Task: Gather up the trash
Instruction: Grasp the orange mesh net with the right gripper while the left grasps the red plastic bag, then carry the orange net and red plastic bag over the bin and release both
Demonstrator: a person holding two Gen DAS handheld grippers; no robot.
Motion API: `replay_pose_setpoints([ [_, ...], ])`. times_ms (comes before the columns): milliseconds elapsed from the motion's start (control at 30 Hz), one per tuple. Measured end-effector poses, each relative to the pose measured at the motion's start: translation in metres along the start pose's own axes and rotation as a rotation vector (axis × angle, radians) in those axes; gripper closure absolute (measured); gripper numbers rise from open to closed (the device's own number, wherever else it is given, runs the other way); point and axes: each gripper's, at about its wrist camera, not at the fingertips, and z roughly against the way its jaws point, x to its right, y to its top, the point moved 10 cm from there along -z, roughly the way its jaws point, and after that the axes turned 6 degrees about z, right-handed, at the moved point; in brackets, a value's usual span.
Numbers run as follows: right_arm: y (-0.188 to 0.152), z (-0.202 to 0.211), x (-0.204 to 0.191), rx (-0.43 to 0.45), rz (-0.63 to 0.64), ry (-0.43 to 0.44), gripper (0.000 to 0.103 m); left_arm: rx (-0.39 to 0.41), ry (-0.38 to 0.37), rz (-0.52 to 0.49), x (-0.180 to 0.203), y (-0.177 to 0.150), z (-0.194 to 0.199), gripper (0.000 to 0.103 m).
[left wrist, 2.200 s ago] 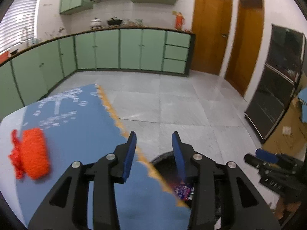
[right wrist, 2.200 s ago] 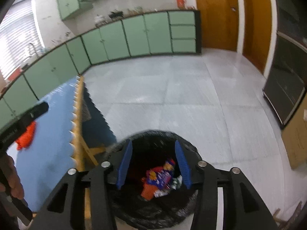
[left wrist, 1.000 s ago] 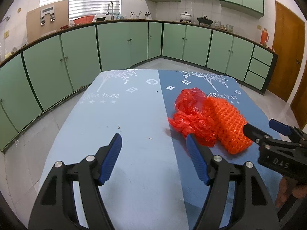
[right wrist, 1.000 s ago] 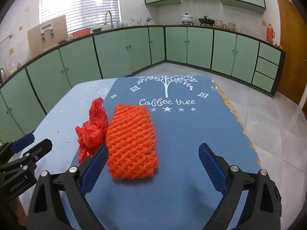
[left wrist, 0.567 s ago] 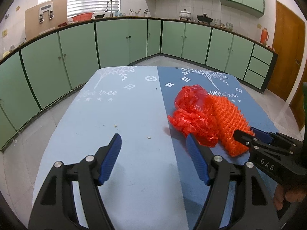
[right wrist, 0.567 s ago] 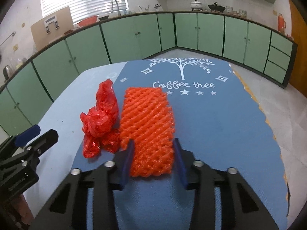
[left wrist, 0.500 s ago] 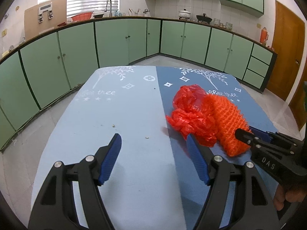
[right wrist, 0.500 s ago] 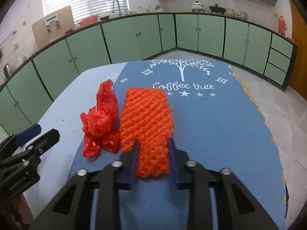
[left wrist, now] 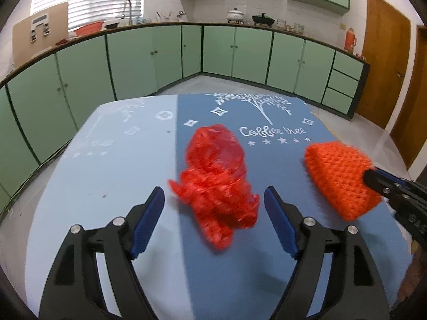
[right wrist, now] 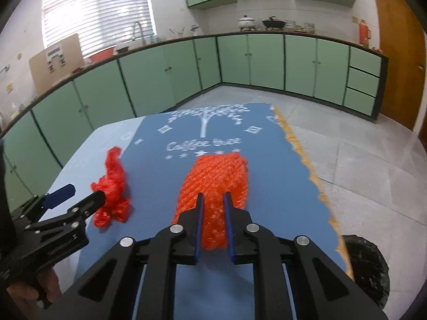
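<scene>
The right tongs now pinch the net, pulled away from the bag, which lies between the spreading left tongs.

Green cabinets, wooden door

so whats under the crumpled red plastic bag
The red plastic bag lies on the blue table mat, straddling the seam between its light and dark halves. Anything beneath the bag itself is covered.
</scene>
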Motion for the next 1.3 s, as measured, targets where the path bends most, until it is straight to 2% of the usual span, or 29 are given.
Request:
replay_pose_setpoints([
  [200,-0.009,-0.001,0.022,-0.016,-0.028,-0.024,0.089,-0.06,0.01,0.007,0.011,-0.003,-0.028,0.028],
  [233,-0.01,-0.002,0.024,-0.02,-0.031,-0.023,0.089,-0.067,0.018,0.01,0.01,-0.003,-0.03,0.032],
  [267,-0.01,-0.002,0.025,-0.021,-0.031,-0.024,0.089,-0.075,0.022,0.013,0.01,-0.004,-0.033,0.042],
  [367,-0.011,-0.003,0.027,-0.024,-0.025,-0.024,0.089,-0.093,0.034,0.021,0.009,-0.004,-0.038,0.06],
  [467,-0.011,-0.002,0.027,-0.02,-0.025,-0.025,0.089,-0.084,0.052,0.028,0.006,-0.003,-0.036,0.066],
  [667,-0.008,0.012,0.031,0.005,-0.032,-0.032,0.089,-0.06,0.041,0.038,0.01,-0.001,-0.018,0.069],
  [800,-0.006,0.03,0.041,0.028,-0.042,-0.044,0.089,-0.03,0.0,0.018,0.03,0.003,0.003,0.07],
  [1067,-0.014,0.068,0.078,0.054,-0.09,-0.092,0.089,0.009,-0.115,-0.047,0.09,0.0,0.041,0.07],
  [1300,-0.027,0.107,0.119,0.071,-0.13,-0.156,0.09,0.009,-0.216,-0.114,0.149,-0.014,0.06,0.07],
])
